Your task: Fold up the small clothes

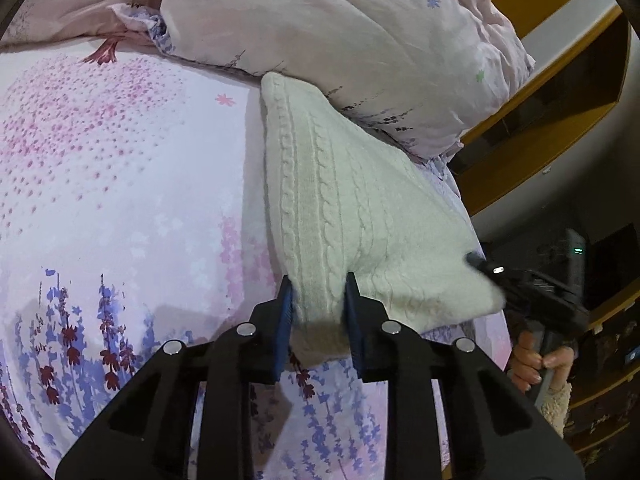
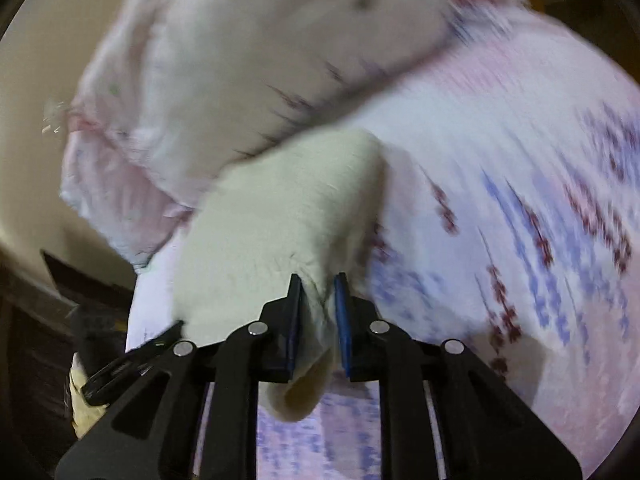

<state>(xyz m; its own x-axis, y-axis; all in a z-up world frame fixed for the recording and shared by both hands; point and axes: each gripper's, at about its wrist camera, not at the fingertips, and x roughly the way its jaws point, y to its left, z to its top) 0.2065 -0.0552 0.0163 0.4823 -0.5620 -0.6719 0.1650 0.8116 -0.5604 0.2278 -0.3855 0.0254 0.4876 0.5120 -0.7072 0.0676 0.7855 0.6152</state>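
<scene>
A small cream cable-knit garment lies stretched over the floral bedsheet, its far end against a pale quilt. My left gripper is shut on its near left edge. My right gripper is shut on another edge of the same garment, which bunches between its pads; that view is motion-blurred. The right gripper also shows in the left wrist view at the garment's right corner, with the hand holding it.
A bundled pale pink quilt sits at the back, over the garment's far end. The lavender-print bedsheet spreads to the left. Yellow wooden furniture and dark clutter stand beyond the bed's right edge.
</scene>
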